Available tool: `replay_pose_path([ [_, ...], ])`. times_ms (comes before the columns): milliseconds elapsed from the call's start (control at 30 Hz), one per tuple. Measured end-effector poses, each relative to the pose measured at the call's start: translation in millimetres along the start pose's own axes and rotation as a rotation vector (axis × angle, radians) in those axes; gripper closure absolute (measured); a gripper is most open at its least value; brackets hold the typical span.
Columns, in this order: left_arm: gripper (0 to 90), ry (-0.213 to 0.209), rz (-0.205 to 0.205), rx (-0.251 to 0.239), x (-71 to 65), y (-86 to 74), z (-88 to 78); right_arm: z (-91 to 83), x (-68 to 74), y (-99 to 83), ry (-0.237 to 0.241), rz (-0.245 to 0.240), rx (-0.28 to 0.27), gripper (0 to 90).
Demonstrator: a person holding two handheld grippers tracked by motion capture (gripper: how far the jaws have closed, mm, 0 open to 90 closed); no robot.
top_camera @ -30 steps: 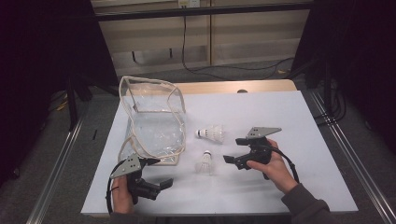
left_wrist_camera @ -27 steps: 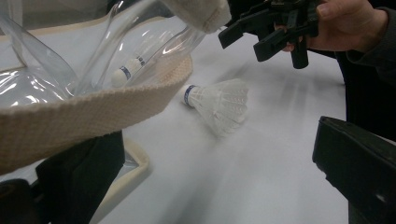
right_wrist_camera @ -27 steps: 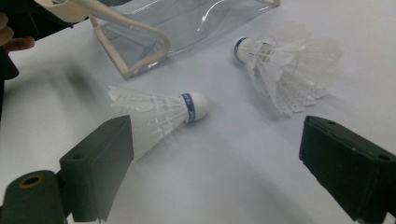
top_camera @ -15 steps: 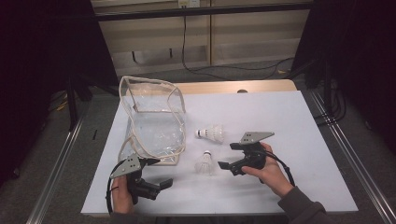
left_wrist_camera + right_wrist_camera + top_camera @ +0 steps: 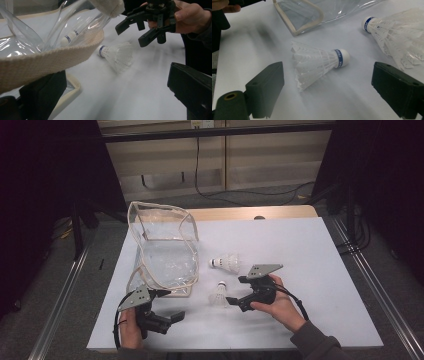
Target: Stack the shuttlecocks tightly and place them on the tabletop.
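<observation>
high view: above, looking down, far | both gripper views: low, close by the near shuttlecock | shared: that shuttlecock

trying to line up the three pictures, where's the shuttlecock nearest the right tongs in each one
High view: the near shuttlecock lies below centre, just left of the right tongs.
Left gripper view: right of centre, under the right tongs.
Right gripper view: centre, ahead of the open jaws, cork pointing right.
Shared landmark: the clear bag with its cream trim, beside the shuttlecock.
</observation>
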State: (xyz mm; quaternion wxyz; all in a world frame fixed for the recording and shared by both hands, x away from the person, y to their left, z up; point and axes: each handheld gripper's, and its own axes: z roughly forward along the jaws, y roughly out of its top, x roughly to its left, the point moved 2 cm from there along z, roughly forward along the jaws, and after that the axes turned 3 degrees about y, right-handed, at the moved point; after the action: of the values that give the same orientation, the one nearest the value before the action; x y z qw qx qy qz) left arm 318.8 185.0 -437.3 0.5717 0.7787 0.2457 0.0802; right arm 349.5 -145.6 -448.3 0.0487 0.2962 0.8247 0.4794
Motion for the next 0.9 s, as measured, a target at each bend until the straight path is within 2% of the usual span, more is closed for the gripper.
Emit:
replay_pose_path([
  [200,2.5,0.0,0.001,0.001,0.3,-0.1,0.3,5.3,-0.1,-1.2,-0.01,-0.009,0.017,12.1],
  [467,2.5,-0.001,0.001,0.002,0.1,-0.3,0.9,11.4,3.5,-1.6,-0.03,-0.046,0.046,14.4],
  [533,2.5,-0.001,0.004,0.004,0.1,-0.5,1.2,11.1,2.8,-0.7,-0.032,-0.041,0.035,17.2],
  [633,2.5,-0.002,-0.001,0.0,0.0,-0.3,1.0,10.8,3.2,0.1,-0.049,-0.068,0.035,20.2],
  [900,2.5,-0.001,0.001,0.002,0.0,-0.3,0.9,7.7,1.3,1.3,-0.052,-0.067,0.019,33.9],
])
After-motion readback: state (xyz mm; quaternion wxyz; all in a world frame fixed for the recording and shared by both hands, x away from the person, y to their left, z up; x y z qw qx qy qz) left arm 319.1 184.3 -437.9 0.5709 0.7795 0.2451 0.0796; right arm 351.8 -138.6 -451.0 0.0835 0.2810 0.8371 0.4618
